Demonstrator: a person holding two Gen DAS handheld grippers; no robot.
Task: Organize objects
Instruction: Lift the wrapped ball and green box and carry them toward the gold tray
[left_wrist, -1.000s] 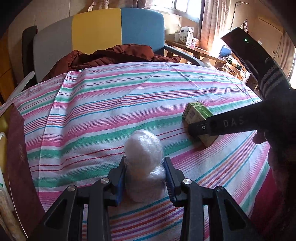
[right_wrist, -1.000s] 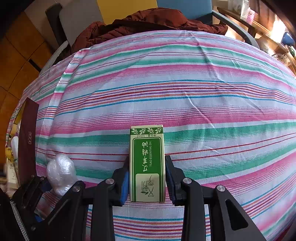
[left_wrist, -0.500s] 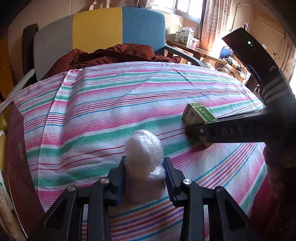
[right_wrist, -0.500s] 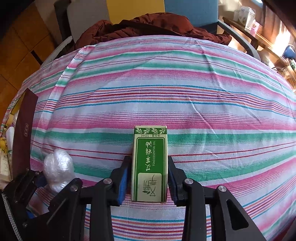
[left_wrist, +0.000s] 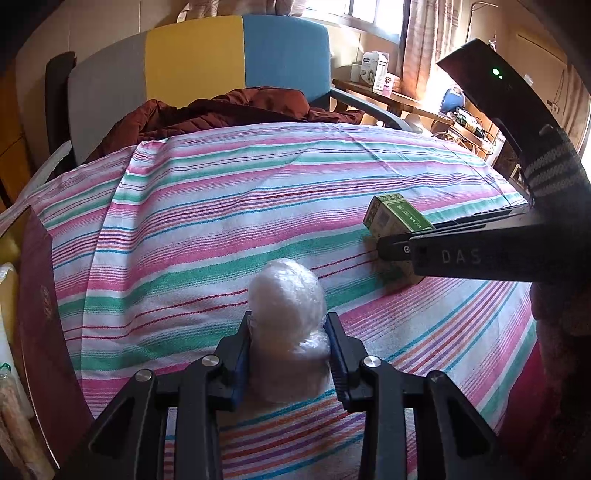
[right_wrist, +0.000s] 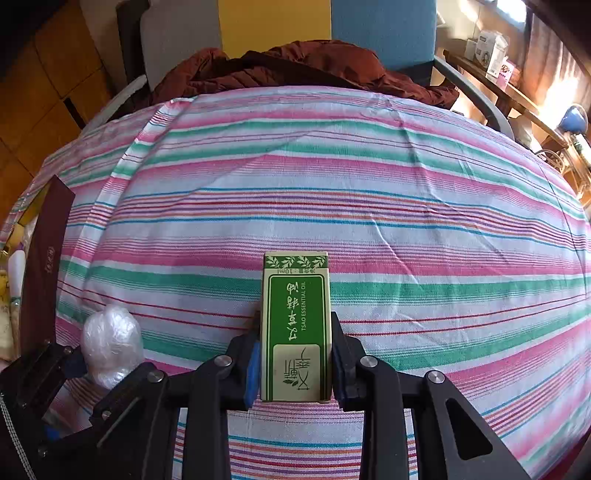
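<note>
Left jaws: closed down onto a wad of clear plastic wrap (left_wrist: 286, 317), blue pads touching both its sides. Left gripper (left_wrist: 288, 354) sits low over the striped cloth (left_wrist: 207, 221), near the cloth's near edge, roughly mid-width. Wad bulges out past the fingertips, its bottom seems to be resting on the cloth. To the right, the right gripper (left_wrist: 391, 251) comes in sideways, clamped on a green box (left_wrist: 395, 218); box lies on the cloth toward the right edge, well apart from the wad. A striped sleeve (left_wrist: 554, 173) shows above that gripper. A dark red flat box (left_wrist: 40, 314) runs along the cloth's left edge. Behind the far edge: a brown jacket (left_wrist: 236, 110) on a chair with grey, yellow and blue panels (left_wrist: 192, 62).

Right wrist view: jaws closed to the box's width, pads pressed on both long sides of the green box (right_wrist: 295, 325). Box lies flat, label face up, print reads "TSAO ESSENTIAL OIL", far end sticking out beyond the right gripper (right_wrist: 295, 358). It's near the cloth's (right_wrist: 332, 184) near edge, about mid-width in this view. At lower left the left gripper (right_wrist: 92, 369) holds the plastic wad (right_wrist: 110, 343), near the left edge. Dark red flat box (right_wrist: 44, 266) lies along that left edge, jacket (right_wrist: 303, 66) and chair (right_wrist: 273, 22) past the far edge.
</note>
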